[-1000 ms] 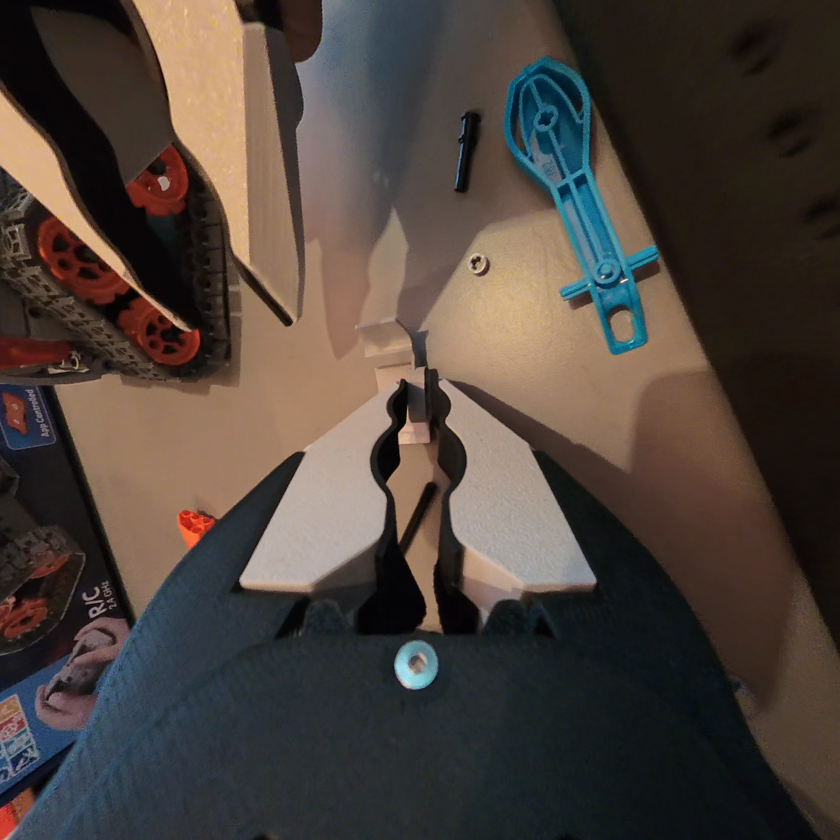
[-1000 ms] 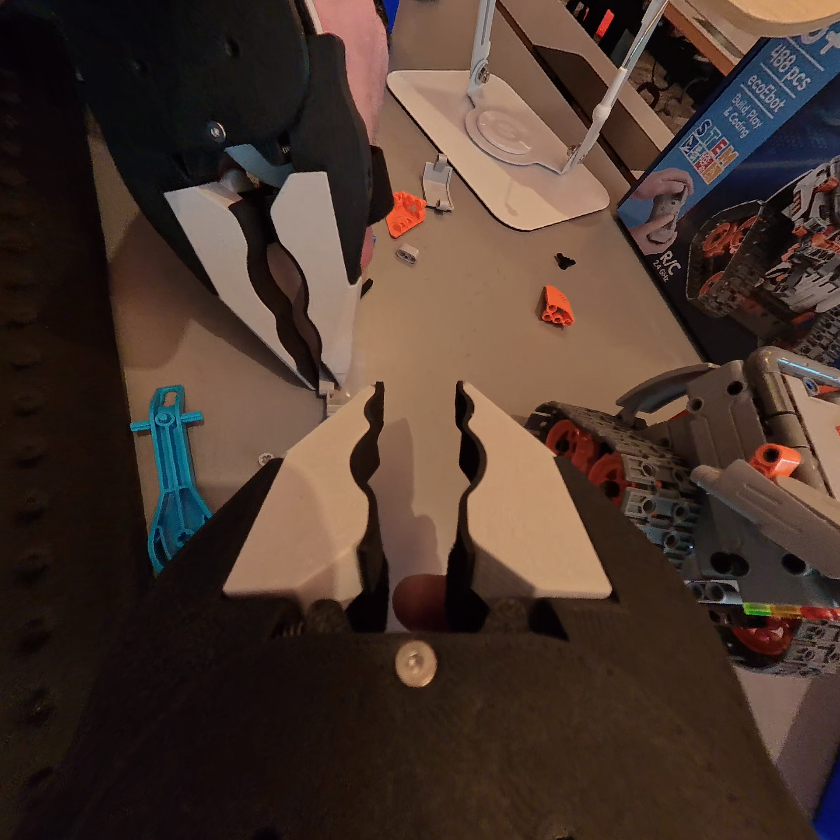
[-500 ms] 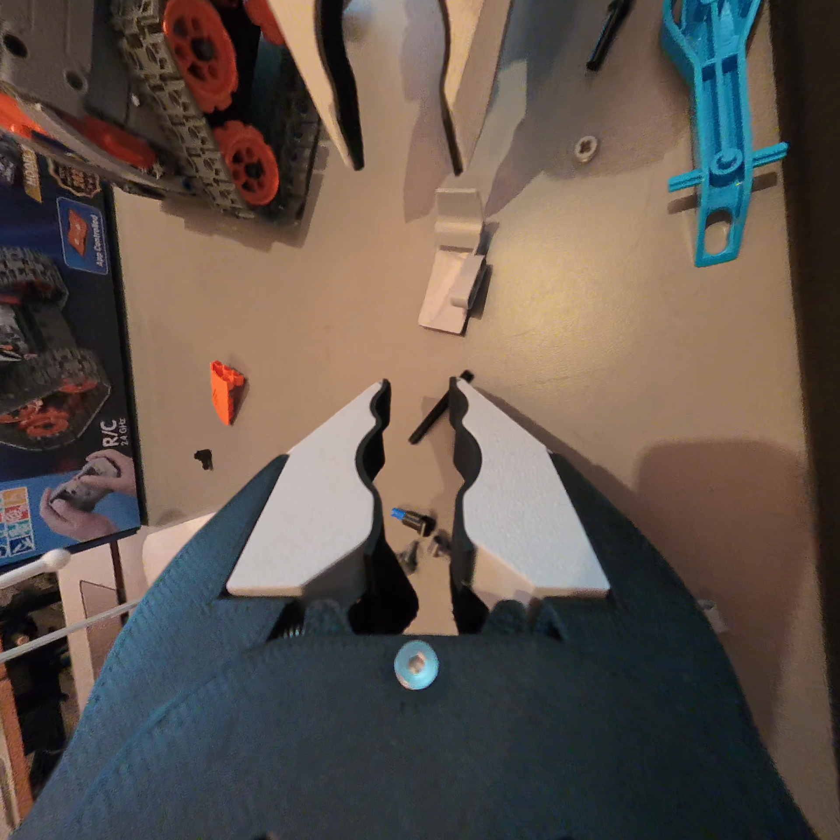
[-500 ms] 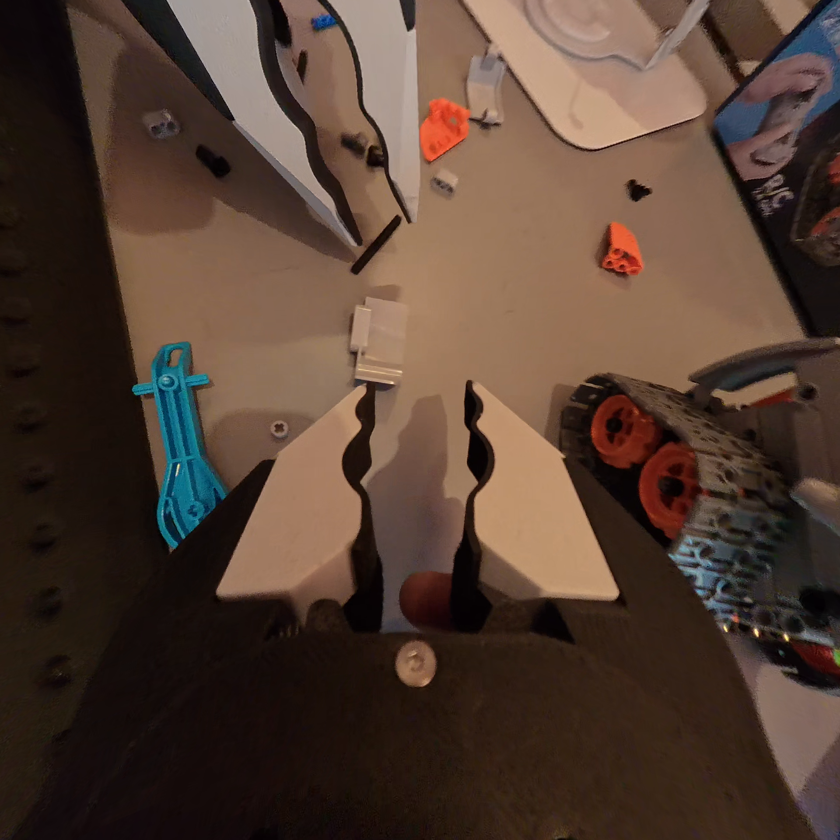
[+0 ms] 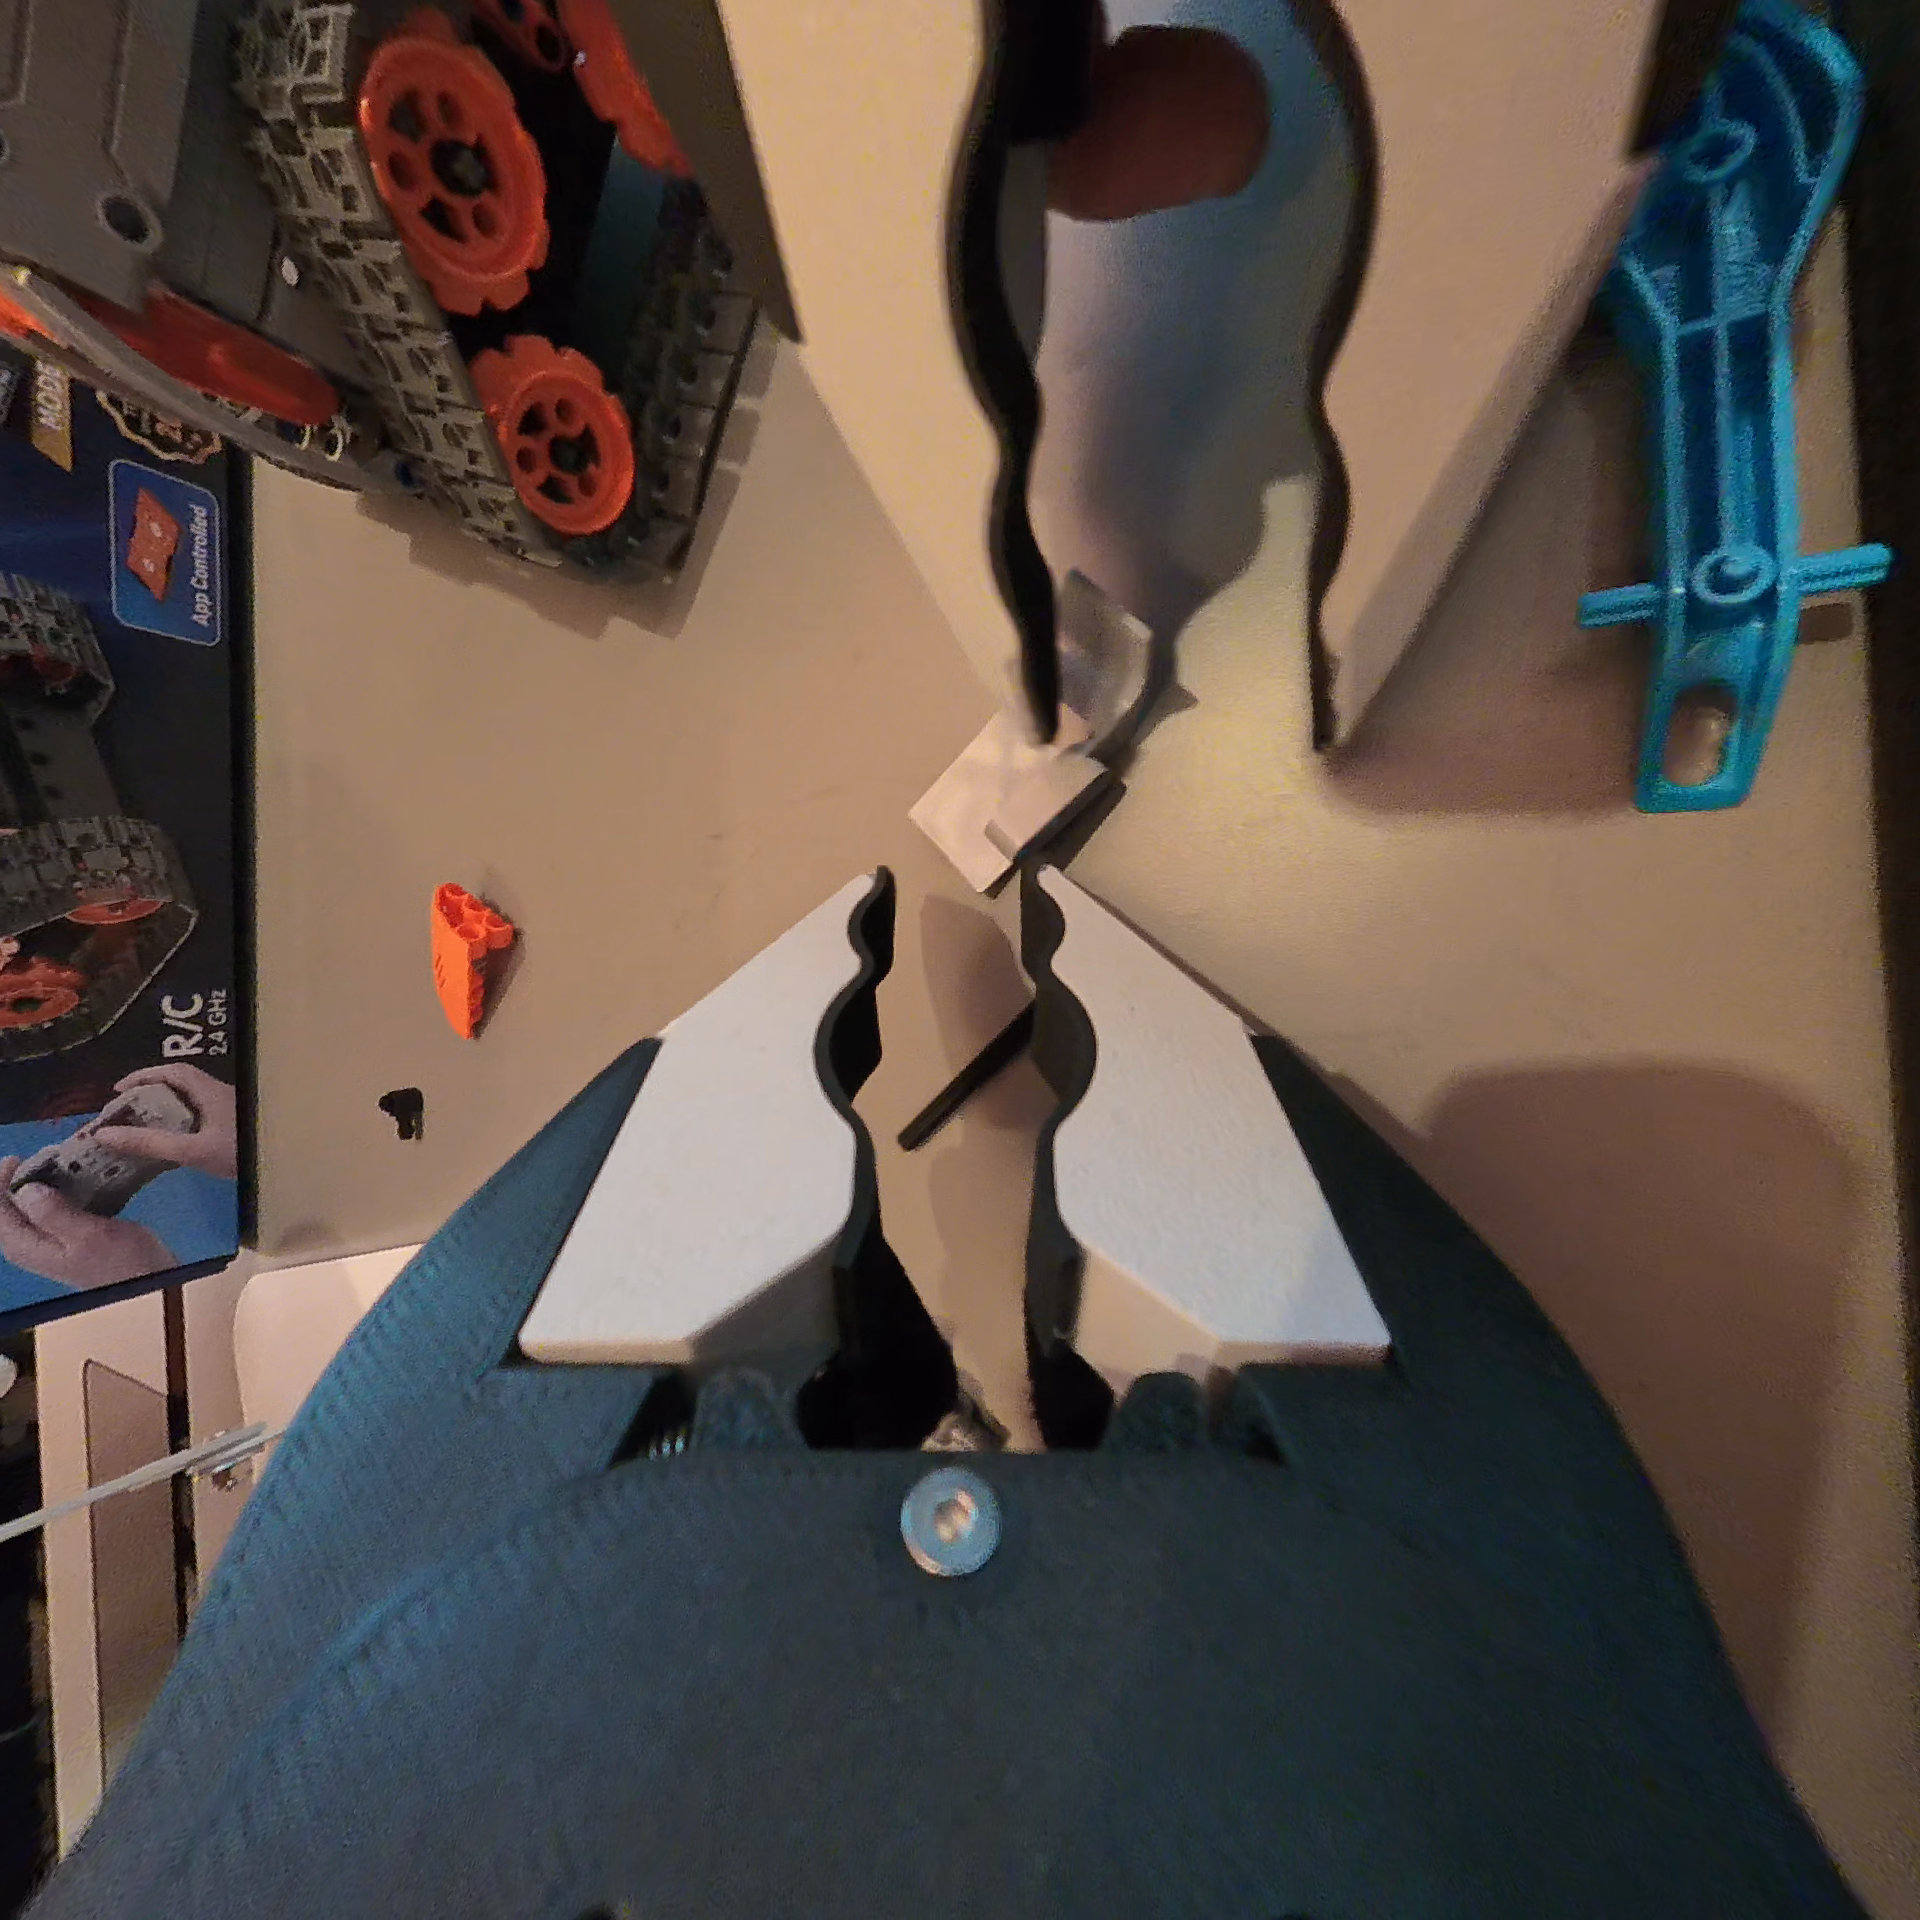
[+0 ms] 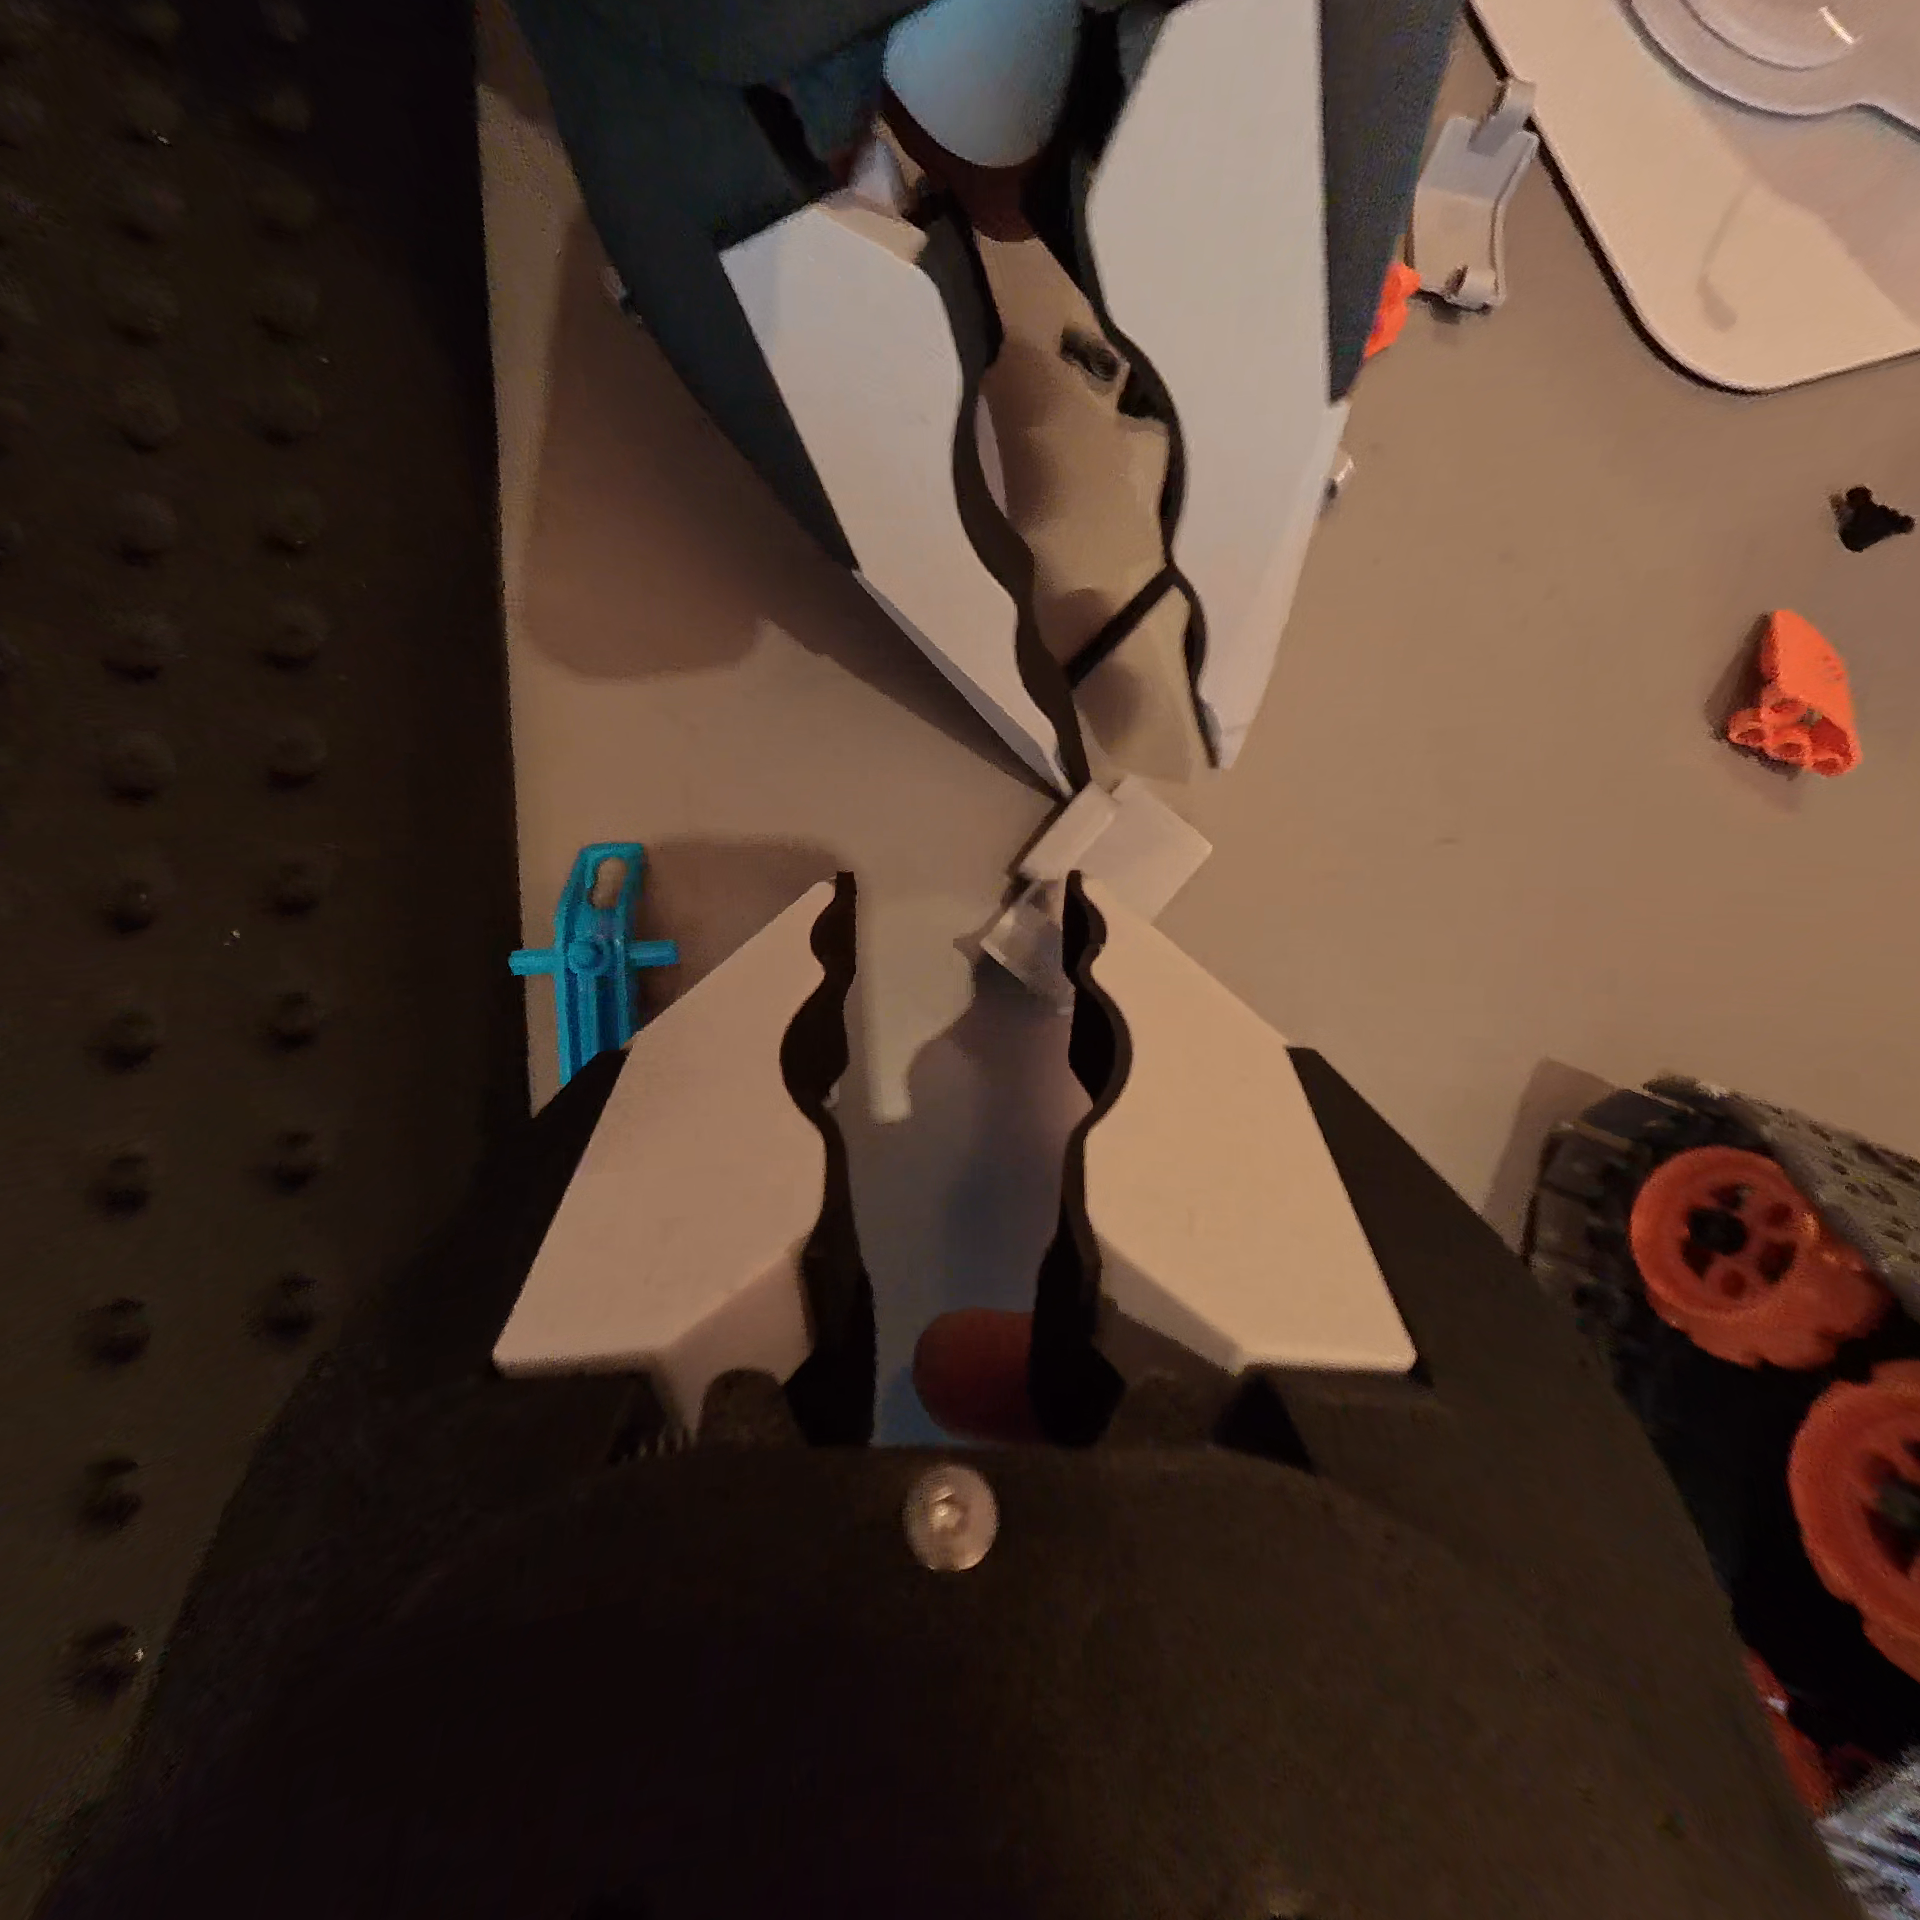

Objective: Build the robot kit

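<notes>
A flat light-grey building piece [image 5: 997,821] lies on the tan table [image 5: 623,727], turned at an angle, between my two grippers. My left gripper [image 5: 961,894] is open and empty, its tips just short of the piece's near corner. A thin black rod [image 5: 966,1086] lies on the table under its fingers. My right gripper [image 6: 956,894] is open. One of its fingertips [image 6: 1075,914] is at the piece's edge [image 6: 1127,847], and the other stands clear. In the left wrist view the right gripper [image 5: 1179,722] comes in from the top. In the right wrist view the left gripper [image 6: 1143,764] faces it.
A grey tracked model with orange wheels [image 5: 468,312] [image 6: 1766,1299] stands beside the right gripper. A teal tool [image 5: 1704,416] [image 6: 597,956] lies by the dark studded edge [image 6: 208,727]. An orange piece [image 5: 468,956], a small black piece [image 5: 403,1110], the printed box [image 5: 104,883] and a white lamp base [image 6: 1714,208] lie around.
My left gripper was shut on the grey piece, opened and left it on the table. The right gripper opened wider and closed in on it. The piece has turned.
</notes>
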The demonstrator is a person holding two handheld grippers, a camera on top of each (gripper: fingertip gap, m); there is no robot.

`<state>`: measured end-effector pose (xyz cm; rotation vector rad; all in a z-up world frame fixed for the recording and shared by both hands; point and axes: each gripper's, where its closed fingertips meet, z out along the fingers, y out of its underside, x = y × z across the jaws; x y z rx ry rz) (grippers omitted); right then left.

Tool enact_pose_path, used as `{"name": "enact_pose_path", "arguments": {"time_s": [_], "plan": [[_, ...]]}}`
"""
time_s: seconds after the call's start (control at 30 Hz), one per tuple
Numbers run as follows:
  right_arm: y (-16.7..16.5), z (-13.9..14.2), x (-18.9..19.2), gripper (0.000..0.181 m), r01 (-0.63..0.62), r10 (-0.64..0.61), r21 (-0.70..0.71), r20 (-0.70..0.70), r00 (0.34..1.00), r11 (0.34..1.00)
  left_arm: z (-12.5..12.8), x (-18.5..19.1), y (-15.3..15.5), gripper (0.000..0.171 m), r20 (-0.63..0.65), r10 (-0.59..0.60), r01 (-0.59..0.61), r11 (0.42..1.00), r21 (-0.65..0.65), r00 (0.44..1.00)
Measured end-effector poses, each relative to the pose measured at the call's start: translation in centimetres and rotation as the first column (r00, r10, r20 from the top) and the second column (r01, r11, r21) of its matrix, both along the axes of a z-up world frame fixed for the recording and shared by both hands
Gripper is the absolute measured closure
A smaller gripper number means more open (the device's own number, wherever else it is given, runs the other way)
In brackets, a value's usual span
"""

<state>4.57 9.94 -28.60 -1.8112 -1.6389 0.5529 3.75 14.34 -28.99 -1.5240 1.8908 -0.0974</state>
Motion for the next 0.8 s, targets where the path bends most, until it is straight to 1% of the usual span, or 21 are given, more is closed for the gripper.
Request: {"name": "enact_pose_path", "arguments": {"time_s": [0.1,0.17,0.27,0.33,0.43,0.53,0.63,0.7,0.8], "plan": [[-0.4,0.1,-0.6,0.144,-0.021,0.021,0.001,-0.002,1.000,1.000,0.0,-0.1,0.5,0.150,-0.003,0.010,-0.010,1.000,0.010,1.000],[-0.8,1.0,-0.7,0.143,-0.035,0.034,-0.014,-0.038,0.999,0.999,0.1,-0.5,1.0,0.148,-0.010,0.031,-0.030,0.999,0.029,0.999],[0.6,2.2,0.6,0.142,0.037,-0.036,0.018,-0.069,0.997,0.999,0.5,-0.6,1.1,0.148,0.015,0.044,-0.044,0.999,0.011,0.999],[1.2,2.5,1.3,0.138,0.068,-0.067,0.009,-0.088,0.994,0.998,0.3,-0.8,1.3,0.147,0.007,0.050,-0.050,0.999,0.012,0.999],[2.1,1.6,2.5,0.136,0.115,-0.114,0.019,-0.035,0.993,0.993,0.3,-1.0,1.5,0.146,0.005,0.061,-0.061,0.998,0.011,0.998],[1.9,0.4,2.9,0.134,0.118,-0.118,-0.012,0.010,0.993,0.993,0.5,-1.0,1.4,0.146,0.019,0.065,-0.065,0.998,-0.006,0.998],[1.2,-0.5,2.5,0.133,0.094,-0.092,-0.041,0.040,0.995,0.995,0.4,-0.8,1.3,0.144,0.023,0.065,-0.064,0.998,-0.019,0.998],[0.6,-0.6,1.9,0.134,0.068,-0.066,-0.067,0.035,0.997,0.995,0.2,-0.7,1.4,0.144,0.020,0.068,-0.068,0.998,-0.017,0.997],[0.2,-0.5,1.5,0.134,0.048,-0.047,-0.070,0.021,0.999,0.996,0.1,-0.8,1.7,0.144,0.017,0.075,-0.075,0.997,-0.010,0.997]]}}
